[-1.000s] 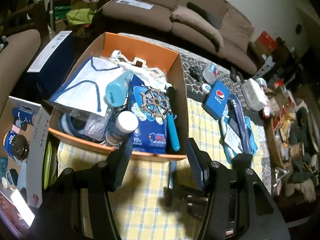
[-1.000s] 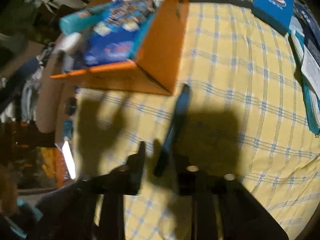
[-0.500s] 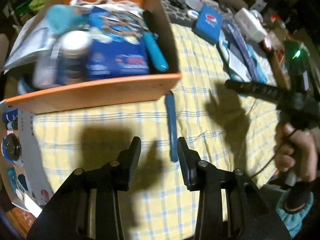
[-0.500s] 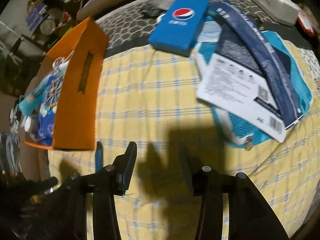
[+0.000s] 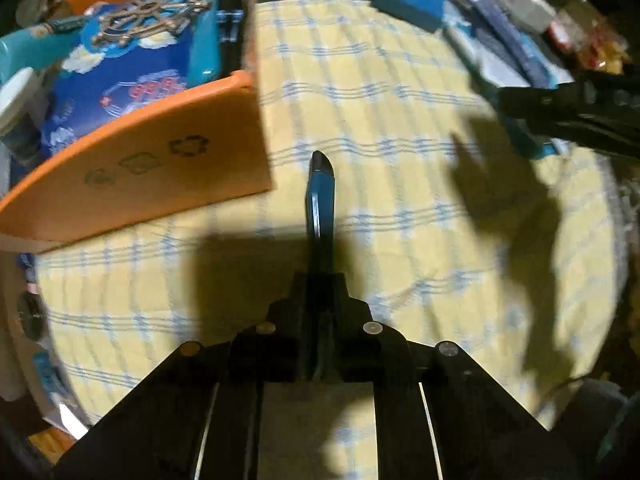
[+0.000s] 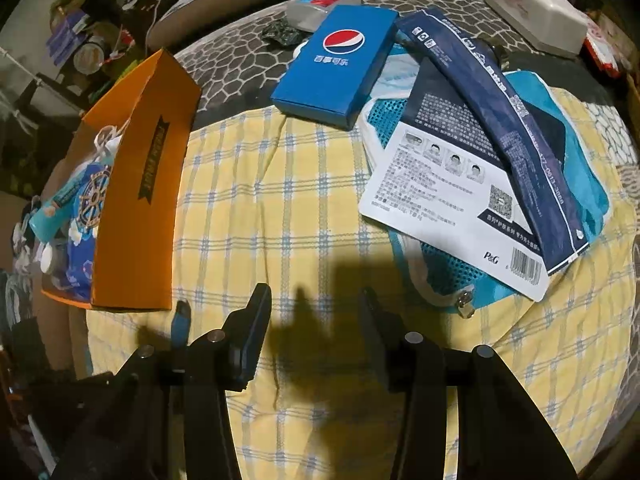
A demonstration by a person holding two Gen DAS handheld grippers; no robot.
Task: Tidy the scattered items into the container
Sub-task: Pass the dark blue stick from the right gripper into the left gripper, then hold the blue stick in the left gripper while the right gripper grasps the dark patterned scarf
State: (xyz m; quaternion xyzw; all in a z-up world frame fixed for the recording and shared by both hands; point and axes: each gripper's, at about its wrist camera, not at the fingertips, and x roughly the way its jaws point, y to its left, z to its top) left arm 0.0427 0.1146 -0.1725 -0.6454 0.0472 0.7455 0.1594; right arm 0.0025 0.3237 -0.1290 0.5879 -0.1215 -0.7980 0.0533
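A slim blue pen [image 5: 320, 192] lies on the yellow checked cloth [image 5: 400, 208], just off the corner of the orange box [image 5: 160, 160]. My left gripper [image 5: 320, 280] points steeply down and its jaws are closing, with the pen's near end pinched between them and the tip sticking out forward. The box holds a blue pack, a ship's wheel ornament [image 5: 152, 20] and a teal tube. In the right wrist view my right gripper [image 6: 312, 312] hangs open over bare cloth, nothing between its fingers; the pen [image 6: 181, 320] and the box [image 6: 140, 208] are to its left.
A blue Pepsi box [image 6: 340, 64], a long navy pack [image 6: 500, 120], a white printed pack [image 6: 452, 208] and a teal mesh pouch [image 6: 580, 168] lie at the right. Behind them are a plastic bottle [image 6: 324, 0] and a white case [image 6: 536, 12]. Clutter surrounds the table.
My left gripper dropped towards the cloth and closed around the blue pen. My right gripper swung away from the pen to the right, now facing the scattered packs, and opened somewhat.
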